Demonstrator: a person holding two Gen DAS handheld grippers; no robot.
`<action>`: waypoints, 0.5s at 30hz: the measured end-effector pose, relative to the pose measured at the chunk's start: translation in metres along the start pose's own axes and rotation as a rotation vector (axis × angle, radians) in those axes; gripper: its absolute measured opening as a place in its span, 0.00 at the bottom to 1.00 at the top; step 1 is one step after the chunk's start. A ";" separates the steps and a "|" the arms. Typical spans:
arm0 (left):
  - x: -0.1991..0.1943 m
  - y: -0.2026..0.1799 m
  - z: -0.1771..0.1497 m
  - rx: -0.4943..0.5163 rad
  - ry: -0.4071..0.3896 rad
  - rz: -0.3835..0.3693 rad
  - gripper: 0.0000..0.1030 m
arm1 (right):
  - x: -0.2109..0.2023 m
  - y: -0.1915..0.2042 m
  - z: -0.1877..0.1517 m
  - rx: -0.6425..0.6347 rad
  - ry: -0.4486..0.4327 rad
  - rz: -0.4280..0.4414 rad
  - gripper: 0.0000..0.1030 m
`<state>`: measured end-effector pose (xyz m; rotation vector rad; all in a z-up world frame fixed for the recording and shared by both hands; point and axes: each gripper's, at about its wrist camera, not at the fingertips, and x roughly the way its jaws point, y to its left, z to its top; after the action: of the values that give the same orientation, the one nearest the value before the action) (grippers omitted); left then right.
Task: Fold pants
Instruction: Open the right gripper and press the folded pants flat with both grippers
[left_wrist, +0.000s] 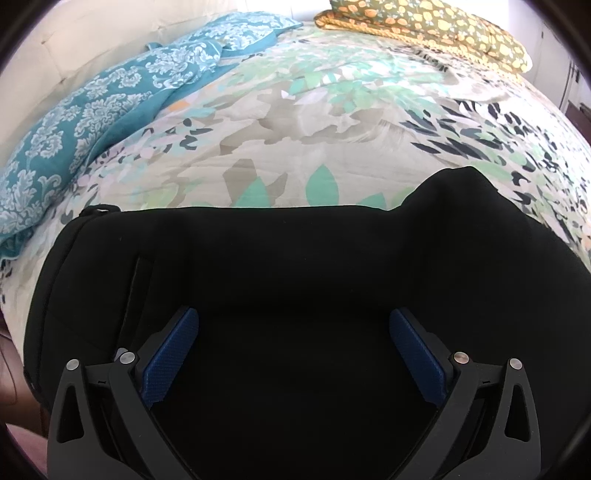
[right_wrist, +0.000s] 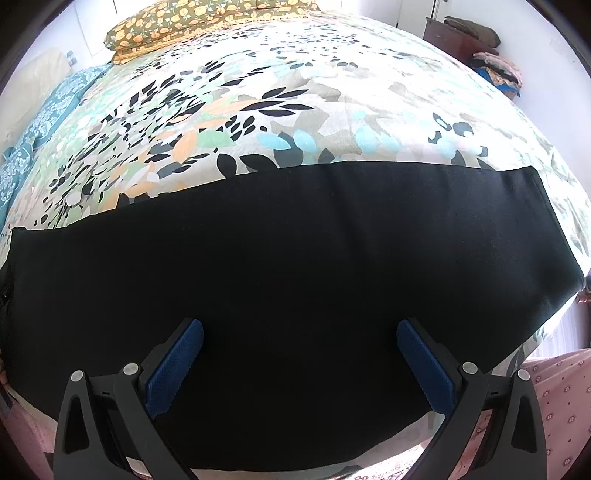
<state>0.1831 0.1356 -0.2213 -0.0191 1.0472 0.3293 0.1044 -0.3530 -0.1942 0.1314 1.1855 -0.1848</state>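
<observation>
Both claws, left claw (left_wrist: 293, 317) and right claw (right_wrist: 300, 328), gape above unlabeled black pants (right_wrist: 295, 258).

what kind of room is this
Most likely a bedroom. The black pants lie spread on a bed with a floral bedspread, a yellow patterned pillow sits at its far end, and a teal patterned cloth lies alongside.

Light: bright daylight, blown-out white at far wall.
Black fabric pants (left_wrist: 295, 266): detail lost, underexposed.
Edges: fisheye bending, dark vignette.
</observation>
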 end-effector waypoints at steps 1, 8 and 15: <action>0.000 -0.001 0.000 0.002 -0.002 0.006 0.99 | -0.001 -0.001 -0.001 -0.004 -0.007 0.004 1.00; -0.001 0.002 -0.005 -0.003 -0.047 -0.004 0.99 | -0.003 0.000 -0.009 -0.003 -0.056 -0.017 1.00; 0.000 0.001 -0.004 0.001 -0.058 0.000 0.99 | 0.000 0.002 -0.008 -0.008 -0.080 -0.035 1.00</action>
<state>0.1797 0.1355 -0.2226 -0.0086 0.9903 0.3275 0.0971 -0.3491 -0.1971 0.0954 1.1095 -0.2147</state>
